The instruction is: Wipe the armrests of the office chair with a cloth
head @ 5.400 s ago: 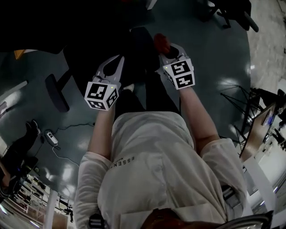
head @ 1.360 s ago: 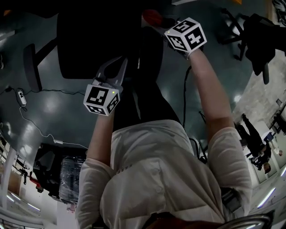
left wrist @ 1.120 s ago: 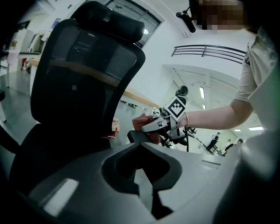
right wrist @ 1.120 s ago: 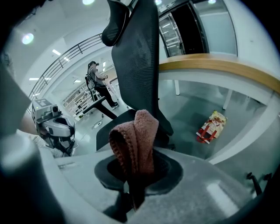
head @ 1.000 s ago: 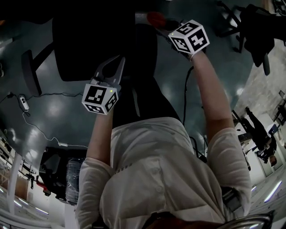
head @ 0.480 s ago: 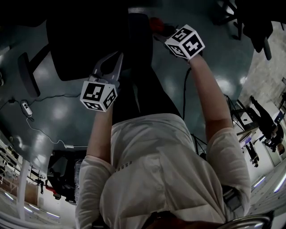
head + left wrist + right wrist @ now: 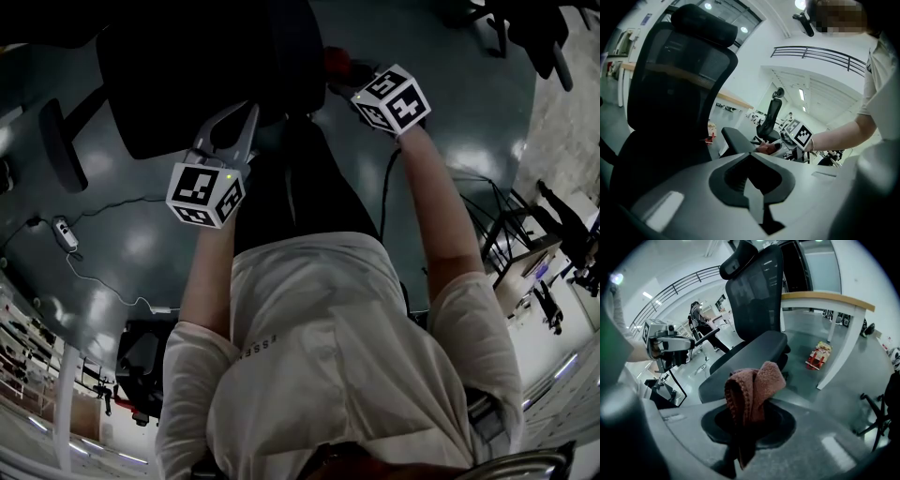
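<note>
One right gripper (image 7: 349, 77): jaws clamped on a bunched reddish cloth (image 7: 753, 392). The loose fold stands up past the tips, so that fabric rather than metal meets the chair.

One cloth, as above: it sits at the near end of the near armrest (image 7: 743, 363). Whether it presses on the pad or hangs just off it cannot be told. Judged step: the start of a stroke along this pad, away from the person.

One left gripper (image 7: 241, 119): jaws together, nothing between them. It is held low beside the seat (image 7: 178, 84), pointing toward the same armrest but apart from it. It is likely parked clear of the wiping side, or ready to steady a chair that probably rolls and swivels.

One chair back (image 7: 754, 291): tall mesh with a headrest, upright behind the seat.

One far armrest (image 7: 61, 155): across the seat, well apart from both grippers, not yet wiped by the look of things.

Surroundings:
- A desk (image 7: 832, 300) stands beyond the chair.
- A red and yellow pack (image 7: 819, 354) lies on the floor by the desk's leg.
- A cable with a small device (image 7: 66, 234) lies on the floor near the far armrest.
- Other chairs (image 7: 771, 115) stand further off.

Obstructions: none blocks the near pad. The floor cable lies where one might step round to the far side.
</note>
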`<state>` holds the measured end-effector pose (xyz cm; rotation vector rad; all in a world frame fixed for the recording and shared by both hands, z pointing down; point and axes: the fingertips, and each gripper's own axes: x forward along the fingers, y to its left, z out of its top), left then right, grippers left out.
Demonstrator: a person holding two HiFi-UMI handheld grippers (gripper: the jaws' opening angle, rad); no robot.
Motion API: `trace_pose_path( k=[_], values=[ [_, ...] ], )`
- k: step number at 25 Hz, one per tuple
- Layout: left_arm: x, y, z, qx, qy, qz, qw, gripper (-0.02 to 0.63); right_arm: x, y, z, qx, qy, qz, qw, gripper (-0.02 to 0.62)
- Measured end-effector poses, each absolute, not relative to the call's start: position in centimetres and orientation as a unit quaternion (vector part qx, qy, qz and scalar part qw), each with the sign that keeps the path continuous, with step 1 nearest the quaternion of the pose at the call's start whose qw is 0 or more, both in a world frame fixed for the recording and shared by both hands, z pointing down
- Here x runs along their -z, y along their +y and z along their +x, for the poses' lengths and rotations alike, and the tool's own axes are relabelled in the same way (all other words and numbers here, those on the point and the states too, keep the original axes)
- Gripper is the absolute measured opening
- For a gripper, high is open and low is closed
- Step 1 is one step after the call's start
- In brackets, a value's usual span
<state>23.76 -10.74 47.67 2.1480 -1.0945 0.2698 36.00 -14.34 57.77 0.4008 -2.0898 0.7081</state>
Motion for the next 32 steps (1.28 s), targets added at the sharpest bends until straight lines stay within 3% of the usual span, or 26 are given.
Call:
trace_pose_path(
  k=[9,22,32],
  values=[
    [-47.0,-6.4,23.7,-0.106,-0.403,0.843,0.341,0.017,-57.8,-8.2,36.4,-0.321,-0.809,0.246,0.426,0.051],
    [-46.8,-2.5,20.4,-0.095,-0.406,0.844,0.337,0.017,-57.0,-5.5,33.1,-0.397,-0.752,0.405,0.336,0.051],
    [-46.3,-1.2,15.9,-0.087,-0.423,0.840,0.328,0.017,-55.9,-2.7,24.5,-0.373,-0.800,0.333,0.333,0.051]
  ],
)
